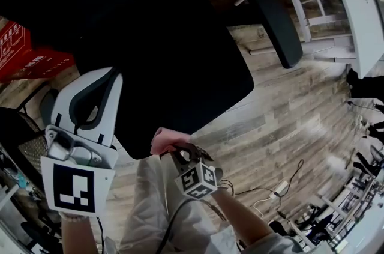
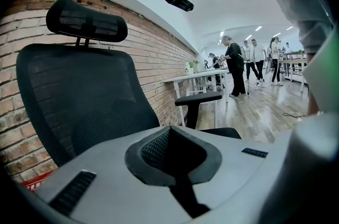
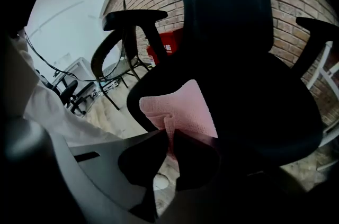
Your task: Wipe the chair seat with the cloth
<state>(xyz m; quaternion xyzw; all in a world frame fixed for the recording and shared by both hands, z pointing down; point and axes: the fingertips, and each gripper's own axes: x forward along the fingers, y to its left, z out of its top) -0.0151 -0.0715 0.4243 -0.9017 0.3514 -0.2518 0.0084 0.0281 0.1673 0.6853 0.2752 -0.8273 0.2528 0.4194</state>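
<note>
A black office chair fills the head view, its seat point(image 1: 174, 60) in the middle and one armrest point(image 1: 270, 12) at the upper right. My right gripper point(image 1: 175, 154) is at the seat's near edge, shut on a pink cloth point(image 1: 167, 140). In the right gripper view the folded cloth point(image 3: 180, 106) sticks out past the jaws of the right gripper point(image 3: 170, 135) and lies over the seat's point(image 3: 254, 112) front edge. My left gripper point(image 1: 113, 75) hovers beside the seat's left side, shut and holding nothing. Past the left gripper point(image 2: 169, 130), its view shows the mesh backrest point(image 2: 79, 96) and headrest point(image 2: 87, 19).
A red box point(image 1: 24, 54) sits by the brick wall at left. A white desk point(image 1: 354, 6) stands at the upper right. Cables point(image 1: 270, 187) lie on the wood floor. Another dark chair point(image 1: 24, 133) is at my left. Several people point(image 2: 235, 64) stand far off.
</note>
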